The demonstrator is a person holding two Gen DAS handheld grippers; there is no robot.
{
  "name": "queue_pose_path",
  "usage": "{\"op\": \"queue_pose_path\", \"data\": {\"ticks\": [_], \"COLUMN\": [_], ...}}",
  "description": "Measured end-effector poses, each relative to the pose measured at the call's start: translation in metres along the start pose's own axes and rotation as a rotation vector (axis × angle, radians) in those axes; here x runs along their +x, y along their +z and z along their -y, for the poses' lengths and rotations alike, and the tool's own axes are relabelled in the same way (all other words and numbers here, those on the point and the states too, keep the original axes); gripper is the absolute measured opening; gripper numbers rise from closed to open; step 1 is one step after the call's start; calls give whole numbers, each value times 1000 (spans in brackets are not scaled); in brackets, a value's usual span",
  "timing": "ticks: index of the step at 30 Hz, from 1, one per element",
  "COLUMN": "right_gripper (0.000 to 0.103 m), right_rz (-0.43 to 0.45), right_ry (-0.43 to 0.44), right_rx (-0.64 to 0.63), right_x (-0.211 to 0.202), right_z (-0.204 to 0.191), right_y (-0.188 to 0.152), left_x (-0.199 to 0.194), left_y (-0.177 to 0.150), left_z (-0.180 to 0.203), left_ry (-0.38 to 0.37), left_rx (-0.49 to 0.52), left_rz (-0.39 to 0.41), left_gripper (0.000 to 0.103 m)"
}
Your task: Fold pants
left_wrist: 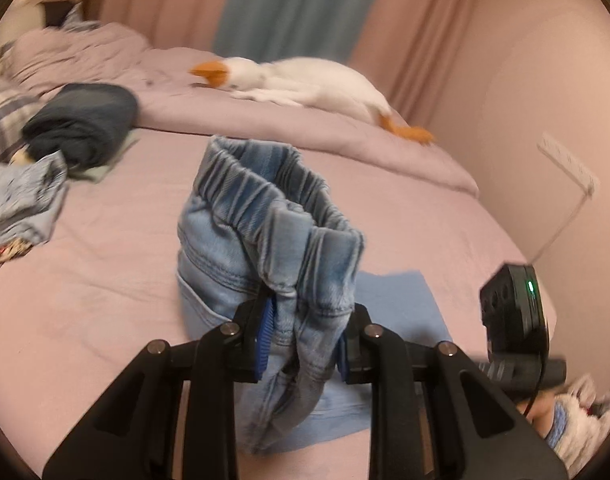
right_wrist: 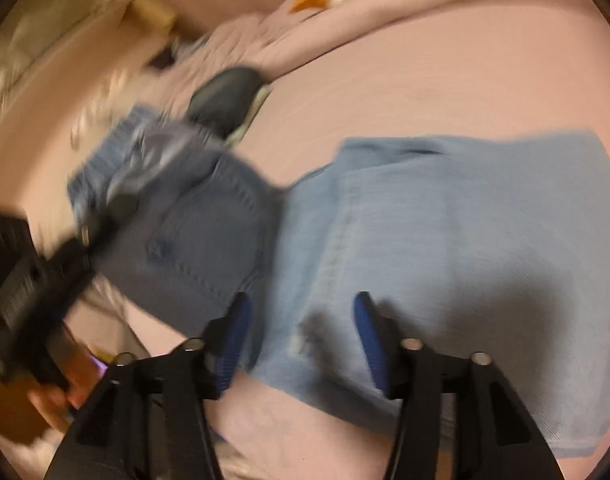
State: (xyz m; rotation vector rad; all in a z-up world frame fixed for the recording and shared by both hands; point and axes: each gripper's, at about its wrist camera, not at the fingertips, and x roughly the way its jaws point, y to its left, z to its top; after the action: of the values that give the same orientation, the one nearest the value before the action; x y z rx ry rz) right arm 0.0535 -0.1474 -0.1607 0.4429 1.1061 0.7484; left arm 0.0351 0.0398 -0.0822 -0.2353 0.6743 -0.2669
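My left gripper [left_wrist: 303,340] is clamped on the gathered elastic waistband of the light blue denim pants [left_wrist: 261,248], its blue-padded fingers [left_wrist: 265,332] pressing bunched fabric from both sides. The waistband end stands lifted above the pink bedsheet [left_wrist: 105,280]; the legs lie flat on the sheet beneath and to the right.

My right gripper [right_wrist: 301,328] is spread wide and holds nothing. It hovers over the flat leg section of the pants [right_wrist: 465,220]; whether its pads [right_wrist: 235,332] touch the cloth I cannot tell, as the right wrist view is blurred.

Noted elsewhere on the bed: a rolled dark navy garment [left_wrist: 85,120] at far left, a crumpled pale blue cloth [left_wrist: 21,204] just in front of it, and a white plush goose with orange beak and feet [left_wrist: 305,84] lying on the lilac duvet [left_wrist: 185,108] behind.
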Motion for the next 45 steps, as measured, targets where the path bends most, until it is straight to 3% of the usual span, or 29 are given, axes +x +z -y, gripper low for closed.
{"op": "queue_pose_path", "data": {"ticks": [5,7,9,10,12,16,19,21,25,29,36,41,45], "right_gripper": [57,64,69,70,70,71,71,70,38,31,29,29,29], "right_rz": [96,129,149,156,158,118,74,51,26,70,203,277,240], "right_ry": [264,350,419,448,467,389,307,266,148,88,65,7,-19], "right_rx": [297,361,413,436,473,452,402,376,310,232,119,173,256], "right_x": [-11,-10,-9,-8,-10,-18,-21,-20,-8,-13,-69,-105,-100], "right_z": [53,60,67,69,74,70,68,70,63,55,46,78,107], "right_y": [-3,-7,-8,-8,-8,-12,-6,-3,3,8,18,11,-1], "left_x": [32,44,60,68,76,64,41,31,18,11,10,25,36], "left_y": [-21,-31,-41,-46,-54,-55,-56,-58,-61,-58,-60,-57,-52], "left_z": [44,52,59,61,57,48,29,15,-23,-46,-35,-25,-21], "left_ry": [7,-2,-5,-1,-23,-61,-163,-163,-90,-60,-75,-91,-87], "left_rx": [176,215,255,264,245,226,126,65,-78,-186,-161,-132,-114], "left_rz": [-96,-135,-195,-232,-281,-265,-244,-231,-226,-211,-219,-246,-260], "left_gripper": [25,29,36,46,46,53,59,62,62,62,62,62,62]}}
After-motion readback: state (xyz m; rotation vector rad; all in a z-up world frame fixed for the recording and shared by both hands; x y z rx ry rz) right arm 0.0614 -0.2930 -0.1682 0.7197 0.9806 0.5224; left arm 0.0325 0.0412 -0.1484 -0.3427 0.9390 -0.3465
